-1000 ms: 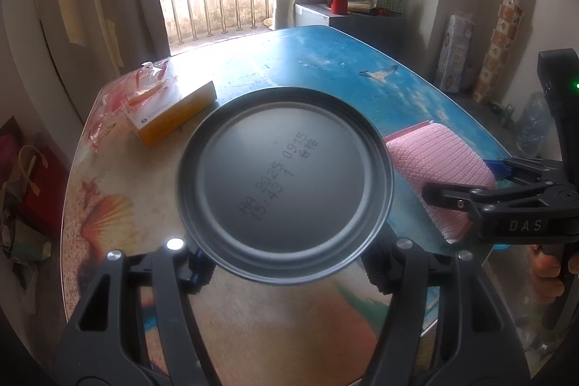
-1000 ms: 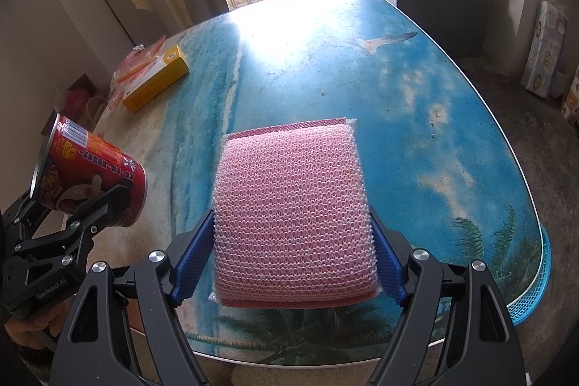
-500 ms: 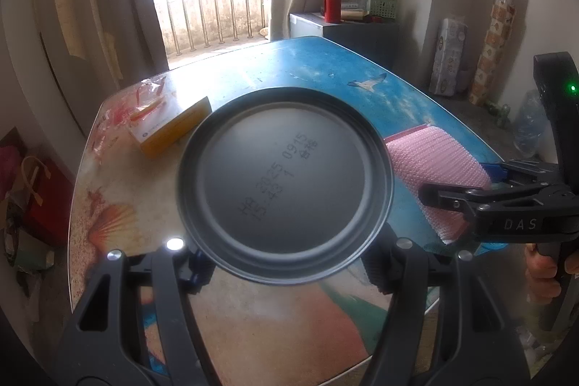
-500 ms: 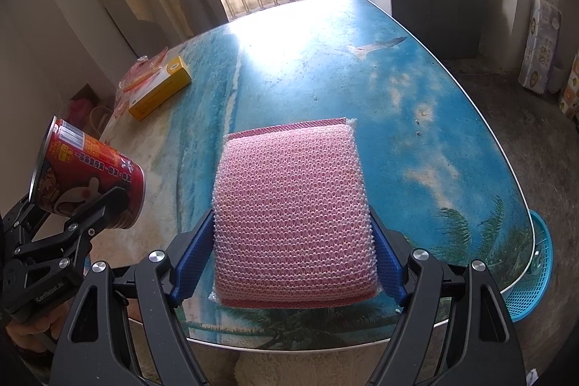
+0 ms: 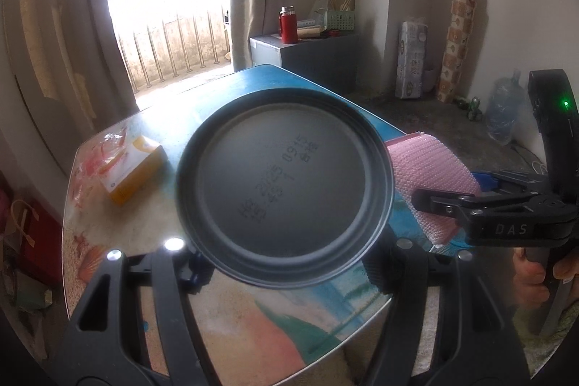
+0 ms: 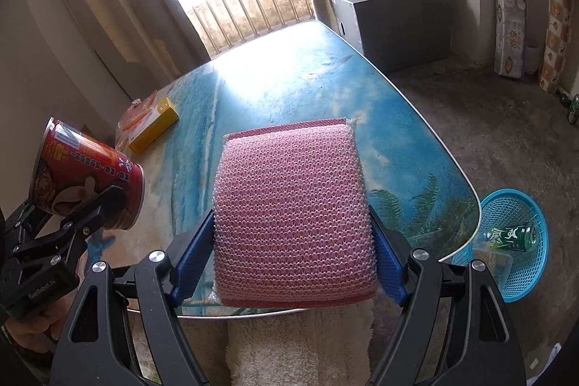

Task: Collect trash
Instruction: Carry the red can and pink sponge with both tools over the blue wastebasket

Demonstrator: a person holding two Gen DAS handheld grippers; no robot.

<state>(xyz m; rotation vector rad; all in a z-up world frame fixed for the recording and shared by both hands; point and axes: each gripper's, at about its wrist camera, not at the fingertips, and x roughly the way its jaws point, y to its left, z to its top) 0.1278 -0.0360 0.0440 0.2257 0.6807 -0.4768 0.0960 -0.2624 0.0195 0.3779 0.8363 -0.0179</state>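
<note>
The can (image 6: 87, 179) is clamped in the left gripper (image 5: 282, 255) and the sponge pack (image 6: 293, 216) in the right gripper (image 6: 293, 263) — both have been lifted back from the table (image 6: 289, 82). The basket (image 6: 521, 263) has come into view at the floor — dropping is judged next.

Right tongs (image 5: 514, 227) – "DAS"; left tongs (image 6: 39, 288) – "GenRobot.AI".

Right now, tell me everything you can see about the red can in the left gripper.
The red can is a printed cylinder with white lettering and a cartoon figure on its side. Its dull grey metal base carries a stamped code. The left gripper is shut on it, holding it tilted above the near left part of the beach-print table, base pointing away from the gripper. Its other end is hidden.
</note>
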